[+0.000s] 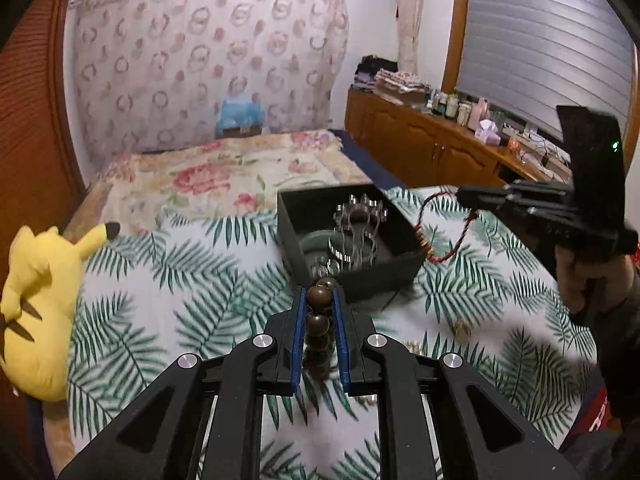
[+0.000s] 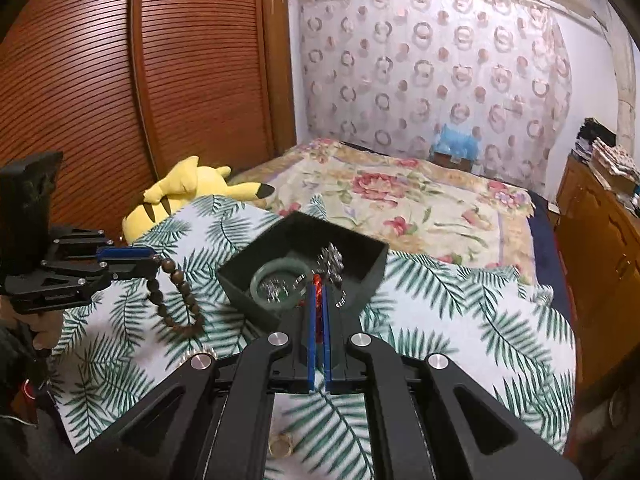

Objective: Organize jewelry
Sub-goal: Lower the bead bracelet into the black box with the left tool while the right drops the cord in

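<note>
Left tongs [image 1: 319, 300] pinch a brown wooden bead bracelet [image 2: 176, 292]; right tongs [image 2: 319, 300] pinch a red braided cord bracelet [image 1: 444, 236] — both beside the dark square box [image 1: 360, 276], near a yellow plush toy [image 1: 36, 304].

A leaf-print cloth [image 2: 460, 320] on the bed [image 2: 400, 200] bears a dark box [image 2: 360, 276].

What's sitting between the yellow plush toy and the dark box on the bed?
Only bare palm-leaf cloth lies between the yellow plush toy and the dark box; the left wrist view shows that stretch clearly.
</note>
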### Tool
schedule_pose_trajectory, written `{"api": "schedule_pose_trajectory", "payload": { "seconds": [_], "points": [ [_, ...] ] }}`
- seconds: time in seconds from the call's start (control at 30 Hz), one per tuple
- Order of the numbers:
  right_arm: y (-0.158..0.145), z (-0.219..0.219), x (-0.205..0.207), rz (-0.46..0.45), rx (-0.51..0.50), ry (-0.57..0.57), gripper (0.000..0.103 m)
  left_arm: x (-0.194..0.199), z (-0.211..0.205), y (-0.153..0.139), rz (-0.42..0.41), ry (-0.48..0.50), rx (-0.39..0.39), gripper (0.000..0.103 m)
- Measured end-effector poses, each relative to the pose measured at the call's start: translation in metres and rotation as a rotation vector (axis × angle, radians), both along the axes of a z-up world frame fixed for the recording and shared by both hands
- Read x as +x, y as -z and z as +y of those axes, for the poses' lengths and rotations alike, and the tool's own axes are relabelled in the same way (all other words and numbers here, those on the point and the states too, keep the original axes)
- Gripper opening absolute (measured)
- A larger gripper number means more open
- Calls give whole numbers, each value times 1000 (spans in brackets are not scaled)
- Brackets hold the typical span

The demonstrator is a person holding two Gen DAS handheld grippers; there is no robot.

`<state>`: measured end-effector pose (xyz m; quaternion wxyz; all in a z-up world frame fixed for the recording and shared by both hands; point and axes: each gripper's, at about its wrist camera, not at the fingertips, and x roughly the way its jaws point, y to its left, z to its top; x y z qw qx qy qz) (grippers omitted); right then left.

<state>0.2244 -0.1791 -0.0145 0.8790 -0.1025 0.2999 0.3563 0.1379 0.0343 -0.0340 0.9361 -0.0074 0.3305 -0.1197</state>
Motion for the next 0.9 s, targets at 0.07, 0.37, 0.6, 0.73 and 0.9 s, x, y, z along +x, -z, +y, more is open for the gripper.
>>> {"api": "schedule_pose_trajectory", "payload": {
  "seconds": [0.07,0.37,0.6,0.73,0.9],
  "points": [
    [0,7,7,-1,8,-12,3,6,-1,-7,-18,-1,2,12],
    [12,33,38,39,37,-66,4,34,-8,-41,-91,14,13,12],
    [30,36,45,74,9,-80,6,64,-21,-49,-104,27,27,12],
    [32,25,44,80,11,-60,10,78,-26,-44,-91,33,29,12],
    [32,7,35,71,5,-34,11,88,-32,-36,-74,44,39,12]
  ]
}}
